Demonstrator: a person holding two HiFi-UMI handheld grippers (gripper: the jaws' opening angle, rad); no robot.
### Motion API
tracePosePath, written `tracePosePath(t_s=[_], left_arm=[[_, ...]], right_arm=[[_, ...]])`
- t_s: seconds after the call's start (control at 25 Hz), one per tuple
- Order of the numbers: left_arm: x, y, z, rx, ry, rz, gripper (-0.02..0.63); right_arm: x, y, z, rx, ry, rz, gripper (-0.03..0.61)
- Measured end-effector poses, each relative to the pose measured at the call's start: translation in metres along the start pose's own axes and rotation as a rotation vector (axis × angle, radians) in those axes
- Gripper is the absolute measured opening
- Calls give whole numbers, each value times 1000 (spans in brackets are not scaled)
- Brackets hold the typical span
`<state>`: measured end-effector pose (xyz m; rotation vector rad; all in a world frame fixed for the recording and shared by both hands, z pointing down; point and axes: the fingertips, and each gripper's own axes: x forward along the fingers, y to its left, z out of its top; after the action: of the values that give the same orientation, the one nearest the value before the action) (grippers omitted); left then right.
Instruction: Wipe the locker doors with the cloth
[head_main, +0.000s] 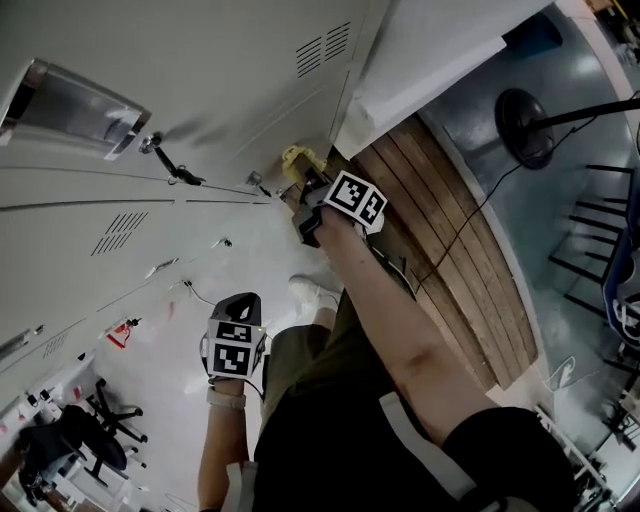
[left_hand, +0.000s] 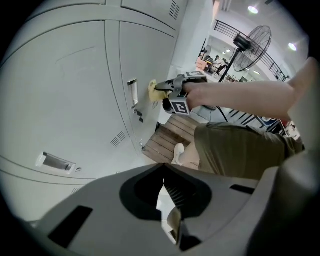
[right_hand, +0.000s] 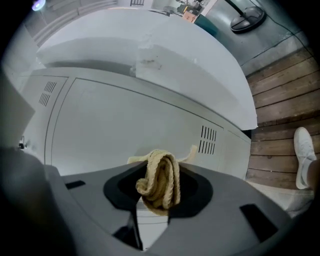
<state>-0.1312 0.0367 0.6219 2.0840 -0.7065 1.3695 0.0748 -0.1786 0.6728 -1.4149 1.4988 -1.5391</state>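
Right hand-held gripper (right_hand: 159, 212) clamps the bunched cloth (right_hand: 160, 182), centre frame, close to the locker door (right_hand: 125, 125). Left hand-held gripper (left_hand: 172, 220): jaws together, empty. Risk: little cloth protrudes, so bare jaws may scrape the door.

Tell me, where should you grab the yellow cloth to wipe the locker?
Grab the yellow woven cloth by its bunched-up middle, coming from the side away from the grey metal locker door. The right claw is shut on that thick fold, so loose ends poke out towards the door.
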Motion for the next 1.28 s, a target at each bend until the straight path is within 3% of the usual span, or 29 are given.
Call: tracePosePath(t_s=[0.24,0.64,1.28], left_arm=[[-2,4,-20,-16,-4,-6,11],[-4,6,-32,-38,16,1,11],[23,-27,-11,-42,50,-24,11]], right_arm=[[5,5,-39,-31,62,4,127],[13,-5,-72,-11,107,4,127],[15,-35,6,-7,52,-34,126]])
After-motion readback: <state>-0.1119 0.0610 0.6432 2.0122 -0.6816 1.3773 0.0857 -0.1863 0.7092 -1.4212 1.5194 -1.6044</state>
